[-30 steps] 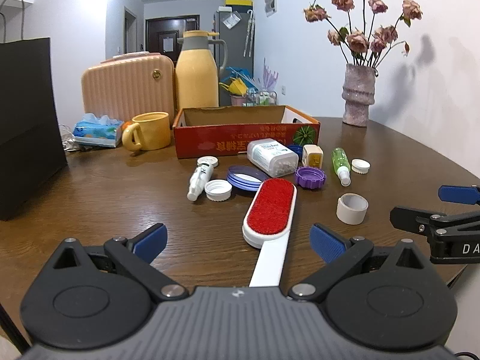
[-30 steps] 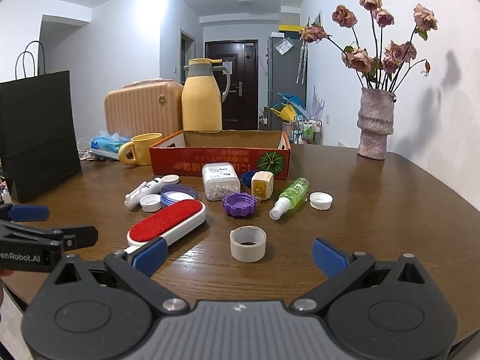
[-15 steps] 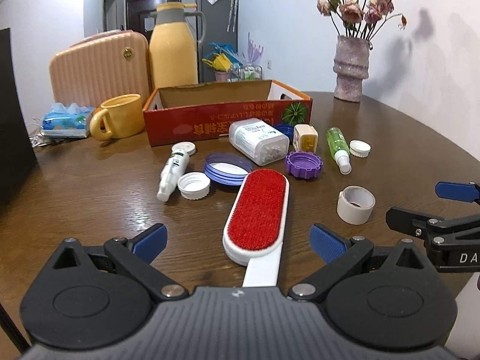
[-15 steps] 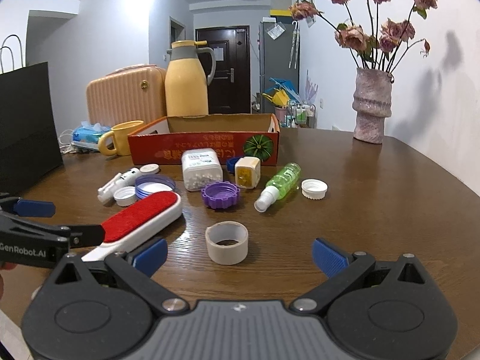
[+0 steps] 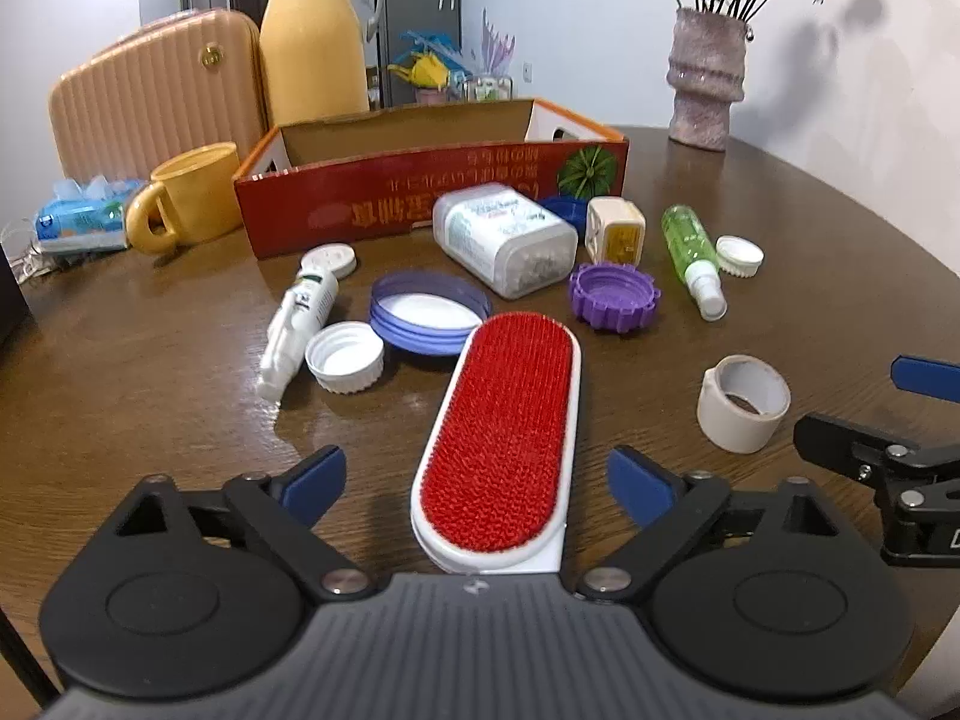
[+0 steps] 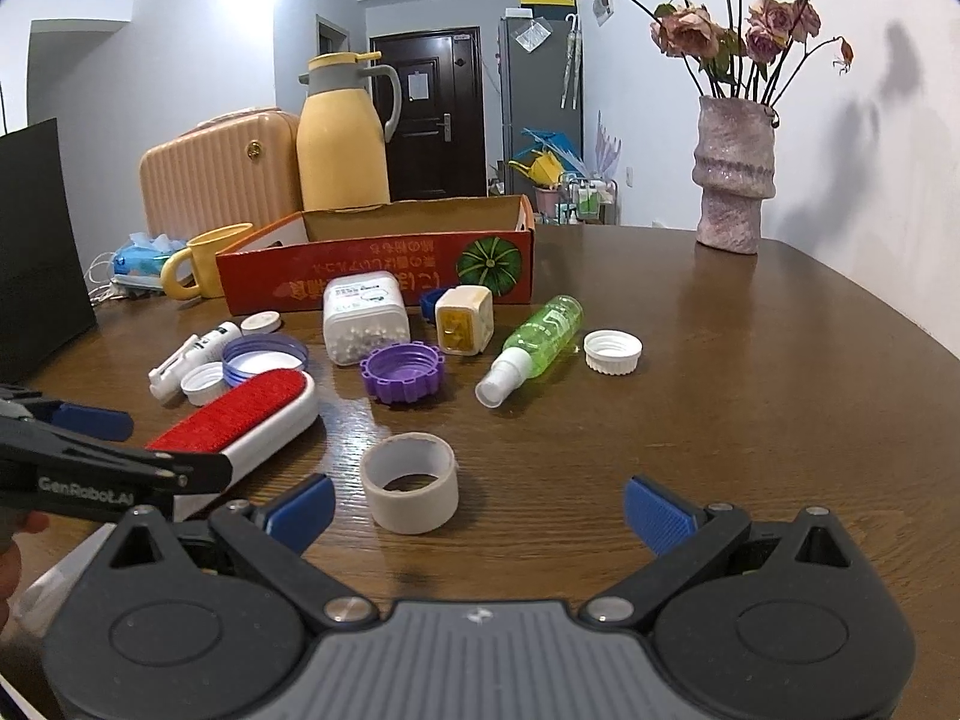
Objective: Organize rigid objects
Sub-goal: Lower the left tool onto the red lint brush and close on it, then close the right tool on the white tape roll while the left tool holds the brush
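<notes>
Lint brush [image 5: 501, 441], white plastic body with an oblong red bristle pad: lies flat on the round dark wooden table [image 5: 150, 360], pad upward, long axis running from the left gripper [image 5: 477, 480] away toward the red cardboard box [image 5: 420, 192], rounded head at the far end, white handle passing under the gripper body. Left gripper: blue-padded jaws apart, one either side of the brush's near end, closing, pads not touching it. A second ago the brush sat farther ahead and looked smaller; the gripper has since come forward and lower over it. Just beyond the head: a purple-rimmed round lid [image 5: 429, 312] and a white ribbed cap [image 5: 345, 356]. To the right, apart: a white tape roll [image 6: 410, 482], standing on its edge face. Right gripper [image 6: 477, 507]: jaws wide apart, nothing between the pads, the tape roll just ahead of its left finger.
</notes>
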Motion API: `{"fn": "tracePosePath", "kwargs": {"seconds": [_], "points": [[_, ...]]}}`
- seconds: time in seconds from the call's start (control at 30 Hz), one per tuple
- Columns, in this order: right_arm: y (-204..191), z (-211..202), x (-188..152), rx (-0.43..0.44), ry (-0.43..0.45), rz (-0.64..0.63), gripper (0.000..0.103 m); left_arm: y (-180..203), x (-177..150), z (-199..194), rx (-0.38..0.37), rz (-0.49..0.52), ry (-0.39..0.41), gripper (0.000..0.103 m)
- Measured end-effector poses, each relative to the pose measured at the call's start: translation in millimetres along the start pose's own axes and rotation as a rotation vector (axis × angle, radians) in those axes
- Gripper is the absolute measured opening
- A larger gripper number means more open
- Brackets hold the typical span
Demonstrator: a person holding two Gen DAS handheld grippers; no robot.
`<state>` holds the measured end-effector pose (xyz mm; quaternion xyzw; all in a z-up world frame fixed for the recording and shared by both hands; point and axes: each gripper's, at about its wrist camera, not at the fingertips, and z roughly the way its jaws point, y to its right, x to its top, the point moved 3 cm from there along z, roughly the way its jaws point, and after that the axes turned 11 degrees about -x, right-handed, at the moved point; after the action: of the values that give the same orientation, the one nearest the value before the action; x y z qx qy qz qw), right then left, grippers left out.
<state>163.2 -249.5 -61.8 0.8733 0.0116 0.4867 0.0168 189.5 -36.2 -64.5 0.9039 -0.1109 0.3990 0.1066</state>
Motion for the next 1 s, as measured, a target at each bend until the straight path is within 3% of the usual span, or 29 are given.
{"fn": "tracePosePath", "kwargs": {"seconds": [0.23, 1.0], "points": [[0, 8, 1, 0.0, -0.013, 0.002, 0.103, -1, -3, 13, -0.033, -0.011, -0.039, 0.06], [-13, 19, 6, 0.002, -0.037, -0.029, 0.102, -4, 5, -28, -0.036, -0.035, 0.057, 0.057]]}}
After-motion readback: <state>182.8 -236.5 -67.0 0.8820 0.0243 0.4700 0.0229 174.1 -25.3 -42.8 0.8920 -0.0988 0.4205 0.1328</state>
